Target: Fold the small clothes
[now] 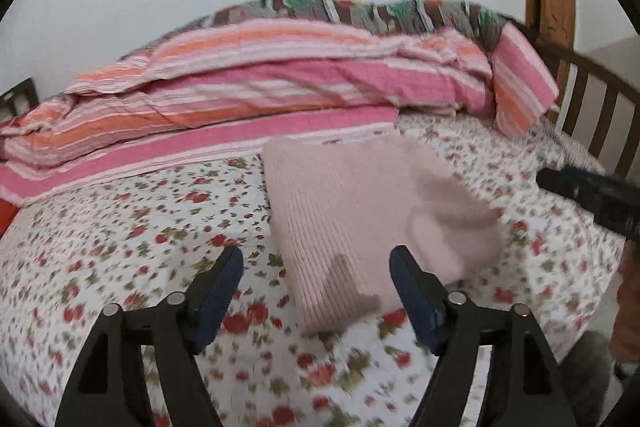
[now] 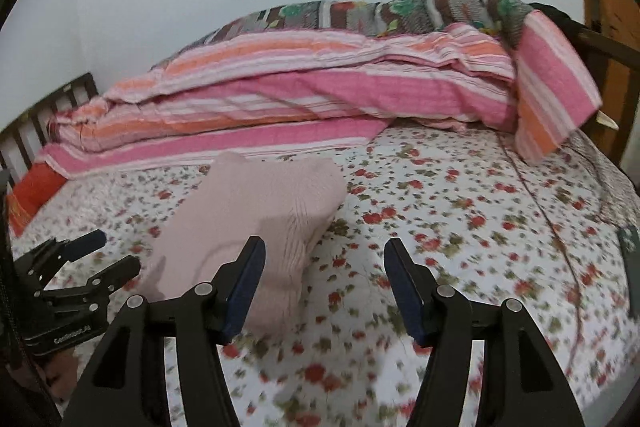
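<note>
A pale pink ribbed knit garment lies folded into a compact rectangle on the floral bed sheet. It also shows in the right wrist view. My left gripper is open and empty, hovering at the garment's near left corner. My right gripper is open and empty, just right of the garment's near end. The left gripper also shows at the left edge of the right wrist view, open. A dark part of the right gripper shows at the right edge of the left wrist view.
A pink and orange striped quilt is piled along the back of the bed, with a patterned blanket behind it. A dark wooden bed rail stands at the right. An orange cushion lies at the left. A dark flat object lies at the right edge.
</note>
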`<action>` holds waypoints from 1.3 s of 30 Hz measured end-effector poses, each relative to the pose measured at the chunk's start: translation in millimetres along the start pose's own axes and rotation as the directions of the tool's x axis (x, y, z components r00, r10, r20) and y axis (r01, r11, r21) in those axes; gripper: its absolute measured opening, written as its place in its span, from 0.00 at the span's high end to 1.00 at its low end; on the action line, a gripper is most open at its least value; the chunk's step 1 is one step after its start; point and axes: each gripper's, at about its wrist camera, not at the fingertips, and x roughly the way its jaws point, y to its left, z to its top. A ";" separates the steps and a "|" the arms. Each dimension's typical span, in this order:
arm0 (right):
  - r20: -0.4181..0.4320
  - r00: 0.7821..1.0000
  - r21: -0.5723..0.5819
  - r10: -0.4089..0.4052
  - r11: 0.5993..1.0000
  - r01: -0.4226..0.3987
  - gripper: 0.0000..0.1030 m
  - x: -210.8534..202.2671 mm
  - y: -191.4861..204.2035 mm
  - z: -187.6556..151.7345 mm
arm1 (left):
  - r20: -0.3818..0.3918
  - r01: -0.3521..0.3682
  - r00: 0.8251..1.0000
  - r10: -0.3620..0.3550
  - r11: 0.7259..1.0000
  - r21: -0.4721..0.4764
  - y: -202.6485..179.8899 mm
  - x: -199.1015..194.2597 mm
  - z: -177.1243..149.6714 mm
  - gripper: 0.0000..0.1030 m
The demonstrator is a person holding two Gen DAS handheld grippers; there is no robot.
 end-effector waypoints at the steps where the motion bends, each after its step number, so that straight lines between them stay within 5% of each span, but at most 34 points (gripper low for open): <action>1: 0.000 1.000 -0.001 -0.001 1.000 0.001 0.31 -11.6 0.8 -1.7 | 0.004 -0.009 1.000 0.009 1.000 -0.022 0.5 -12.4 0.4 0.26; 7: -0.025 0.999 -0.022 -0.025 0.999 0.025 0.24 -53.2 5.9 -11.4 | 0.025 -0.077 0.996 0.080 0.992 -0.100 6.6 -62.6 -1.9 0.20; 9: -0.020 0.999 -0.042 -0.050 0.998 0.049 0.11 -67.6 8.5 -13.3 | 0.032 -0.108 0.993 0.111 0.990 -0.090 6.2 -77.1 -2.0 0.18; 13: 0.038 0.997 -0.068 -0.061 0.996 0.064 0.01 -93.6 15.1 -16.1 | 0.052 -0.118 0.991 0.123 0.989 -0.086 4.6 -100.6 -1.1 0.13; 22: 0.078 0.993 -0.058 -0.089 0.994 0.094 0.00 -123.2 20.9 -16.2 | 0.104 -0.162 0.980 0.168 0.985 -0.059 -6.7 -128.2 -1.1 0.12; 39: 0.093 0.992 -0.046 -0.080 0.995 0.085 0.00 -134.7 26.1 -17.9 | 0.109 -0.130 0.984 0.140 0.987 -0.092 -5.6 -140.8 -1.3 0.12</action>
